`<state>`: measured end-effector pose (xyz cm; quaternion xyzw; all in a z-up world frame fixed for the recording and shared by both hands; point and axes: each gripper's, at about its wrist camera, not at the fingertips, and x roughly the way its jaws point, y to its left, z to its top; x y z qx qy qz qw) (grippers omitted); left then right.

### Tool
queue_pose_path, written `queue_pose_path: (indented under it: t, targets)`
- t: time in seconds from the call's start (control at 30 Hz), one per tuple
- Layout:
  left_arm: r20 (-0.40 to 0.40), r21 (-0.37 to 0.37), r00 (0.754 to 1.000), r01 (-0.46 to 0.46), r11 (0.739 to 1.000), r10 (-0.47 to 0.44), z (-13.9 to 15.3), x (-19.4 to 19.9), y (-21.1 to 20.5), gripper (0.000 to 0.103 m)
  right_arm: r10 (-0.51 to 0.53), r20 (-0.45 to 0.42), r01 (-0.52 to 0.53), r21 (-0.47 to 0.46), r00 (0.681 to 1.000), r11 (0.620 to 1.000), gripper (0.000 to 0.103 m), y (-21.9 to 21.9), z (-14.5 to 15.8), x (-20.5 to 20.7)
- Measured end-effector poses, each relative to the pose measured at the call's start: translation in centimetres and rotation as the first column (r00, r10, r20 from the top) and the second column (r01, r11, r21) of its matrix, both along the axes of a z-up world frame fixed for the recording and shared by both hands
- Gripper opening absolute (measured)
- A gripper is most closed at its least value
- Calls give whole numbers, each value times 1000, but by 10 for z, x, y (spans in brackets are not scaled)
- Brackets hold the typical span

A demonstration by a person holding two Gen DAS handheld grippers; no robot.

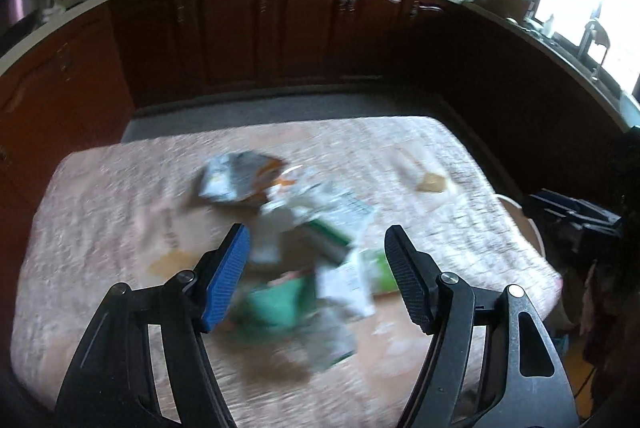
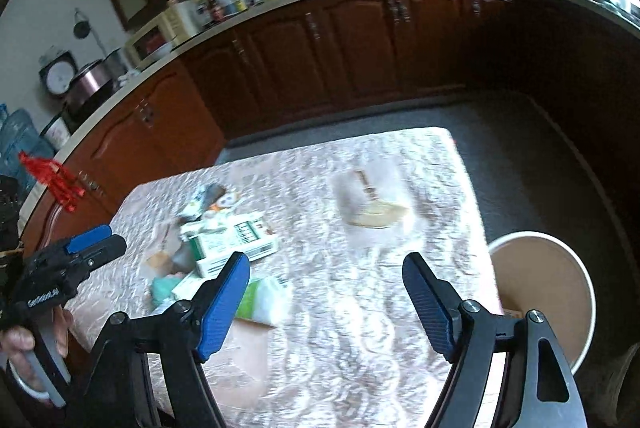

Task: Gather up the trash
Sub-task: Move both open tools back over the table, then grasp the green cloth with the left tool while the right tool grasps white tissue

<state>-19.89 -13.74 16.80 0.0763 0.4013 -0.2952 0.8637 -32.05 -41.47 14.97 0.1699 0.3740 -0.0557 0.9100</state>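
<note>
Through the left wrist view we held the left gripper (image 1: 316, 248) wide open and empty above a blurred heap of green-and-white wrappers and cartons (image 1: 296, 248) on the pink patterned tablecloth (image 1: 100, 208). From the right wrist view, the right gripper (image 2: 326, 276) gaped empty too, the heap (image 2: 224, 240) lying to its left and a round tan bin (image 2: 556, 292) sitting beside the table's right edge.

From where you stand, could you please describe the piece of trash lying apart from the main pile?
On the table with the pale patterned cloth, most wrappers cluster at the left. Toward the far right lies a lone tan, fan-shaped scrap, apart from the white-and-green packaging.
</note>
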Motion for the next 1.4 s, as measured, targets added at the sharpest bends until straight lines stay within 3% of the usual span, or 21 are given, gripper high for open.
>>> queue_pose_path:
  t: [0.3,0.67,0.83,1.03,1.27,1.3,1.33,1.37,1.4]
  targets:
    - [-120,35,993,-12,999,16,-51,11,34,69,125,-41,-124,32,991,992,76,43,-16,19]
    - [-221,37,974,57,998,-47,-93,25,22,69,153,-107,-147,66,982,987,76,52,-41,61]
    - [-231,54,970,89,995,-74,-104,31,10,69,202,-110,-192,95,973,977,77,64,-44,97]
    - [-255,38,963,101,994,-88,-110,38,6,69,325,-142,-315,89,935,945,79,95,-51,154]
    - [-266,33,959,114,993,-101,-114,40,4,69,398,-275,-385,102,875,917,79,115,-83,211]
    - [-268,30,958,113,993,-101,-115,41,4,69,406,-284,-389,116,869,914,77,115,-86,214]
    - [-270,23,957,113,993,-103,-115,41,5,68,414,-287,-393,129,864,910,67,115,-90,217]
    - [-271,18,957,113,993,-104,-115,41,5,64,417,-285,-398,125,863,909,59,115,-91,217]
    - [-263,26,959,112,993,-101,-116,41,5,53,418,-278,-404,108,865,908,43,115,-91,216]
